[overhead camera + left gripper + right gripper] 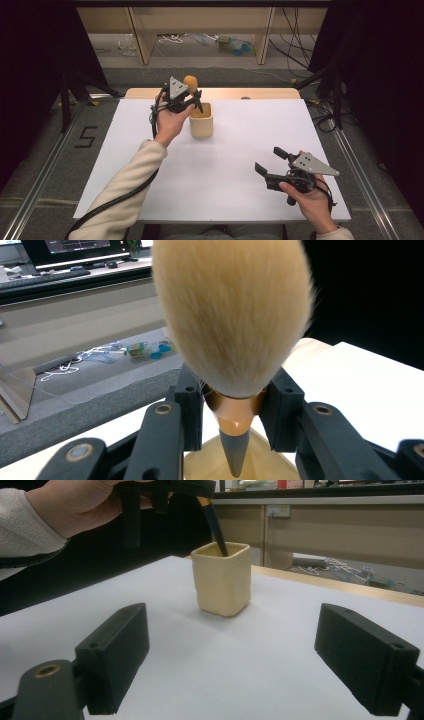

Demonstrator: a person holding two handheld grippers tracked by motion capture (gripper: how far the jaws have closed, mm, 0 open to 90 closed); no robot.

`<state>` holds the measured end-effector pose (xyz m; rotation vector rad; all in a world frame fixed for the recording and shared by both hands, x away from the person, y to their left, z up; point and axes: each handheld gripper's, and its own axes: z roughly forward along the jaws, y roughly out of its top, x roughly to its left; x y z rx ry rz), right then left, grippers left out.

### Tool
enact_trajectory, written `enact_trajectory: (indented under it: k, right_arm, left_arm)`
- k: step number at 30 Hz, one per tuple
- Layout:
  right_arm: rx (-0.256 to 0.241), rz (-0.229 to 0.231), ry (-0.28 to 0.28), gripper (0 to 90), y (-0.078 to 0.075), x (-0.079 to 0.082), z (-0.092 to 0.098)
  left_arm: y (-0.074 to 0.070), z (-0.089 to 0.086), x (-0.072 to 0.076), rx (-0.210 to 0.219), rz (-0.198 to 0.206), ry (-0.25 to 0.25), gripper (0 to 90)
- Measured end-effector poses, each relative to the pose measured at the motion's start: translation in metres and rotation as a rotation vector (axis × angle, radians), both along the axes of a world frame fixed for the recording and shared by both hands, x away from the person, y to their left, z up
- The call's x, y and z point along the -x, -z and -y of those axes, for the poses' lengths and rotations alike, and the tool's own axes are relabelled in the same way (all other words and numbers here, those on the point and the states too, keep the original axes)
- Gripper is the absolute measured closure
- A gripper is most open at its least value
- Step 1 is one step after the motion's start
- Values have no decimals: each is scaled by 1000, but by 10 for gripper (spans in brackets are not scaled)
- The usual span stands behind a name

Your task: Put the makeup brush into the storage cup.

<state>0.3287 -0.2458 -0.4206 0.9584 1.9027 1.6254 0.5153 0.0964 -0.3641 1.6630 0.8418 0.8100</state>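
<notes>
My left tongs (192, 95) clamp the brush (190, 82), handle tip already inside the cup (201, 122); I judge only release remains, right tongs (272, 162) idle, released.

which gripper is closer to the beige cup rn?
Left. The left gripper is right above the beige cup, shut on a makeup brush whose handle tip dips into it. The right gripper sits open, well off toward the table's near right.

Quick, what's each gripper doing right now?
Left gripper: shut on the makeup brush, its handle tip in the beige cup.
Right gripper: open, holding nothing.
</notes>
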Motion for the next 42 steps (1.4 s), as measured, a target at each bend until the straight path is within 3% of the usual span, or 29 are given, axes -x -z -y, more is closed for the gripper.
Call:
enact_trajectory:
  k: [24,25,27,28,29,34,42]
  right_arm:
    - [-1,-7,-5,153,0,0,0]
    - [-2,-8,-6,153,0,0,0]
    - [0,-10,-6,153,1,0,0]
    - [26,-33,-5,153,-1,1,1]
    - [8,-10,3,153,1,0,0]
    - [0,-10,-7,153,1,0,0]
    - [24,-33,-7,154,-1,1,1]
  left_arm:
    - [10,5,-5,-10,-22,-7,658]
    - [11,6,-3,5,-46,-20,658]
    - [12,7,-3,5,-50,-18,658]
    - [13,7,-3,3,-51,-19,657]
    - [14,7,-4,-2,-53,-19,658]
    - [17,8,-5,-9,-59,-21,658]
    - [22,9,-6,-9,-66,-25,657]
